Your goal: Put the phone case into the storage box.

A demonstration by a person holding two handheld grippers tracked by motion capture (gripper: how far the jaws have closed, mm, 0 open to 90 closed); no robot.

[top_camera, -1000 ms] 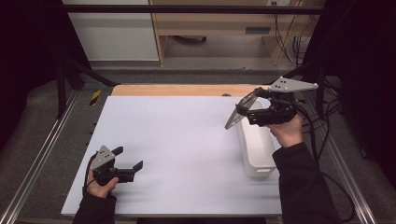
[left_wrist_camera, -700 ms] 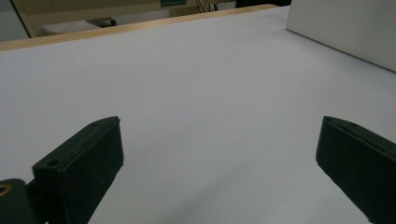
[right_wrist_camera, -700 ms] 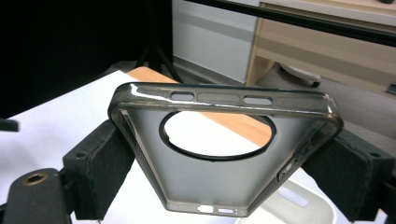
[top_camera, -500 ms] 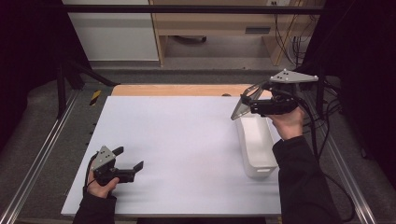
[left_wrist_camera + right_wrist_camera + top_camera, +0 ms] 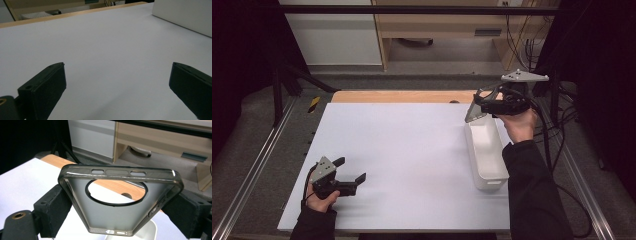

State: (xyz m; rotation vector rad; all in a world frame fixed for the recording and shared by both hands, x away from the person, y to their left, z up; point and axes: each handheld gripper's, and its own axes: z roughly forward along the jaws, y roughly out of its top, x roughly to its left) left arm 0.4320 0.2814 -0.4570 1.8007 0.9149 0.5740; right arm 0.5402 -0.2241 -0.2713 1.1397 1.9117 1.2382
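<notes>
At about seven o'clock on the white table (image 5: 412,150), nearest us, our left gripper (image 5: 349,176) rests with its jaws spread apart and nothing between them. Farther off at two o'clock, our right gripper (image 5: 476,107) is clamped across the two long edges of a translucent grey phone case (image 5: 117,205), held in the air above the far end of the white bin (image 5: 486,155). To handle the case well, we judge we should keep the squeeze light so the soft case does not bow, and hold it level.
</notes>
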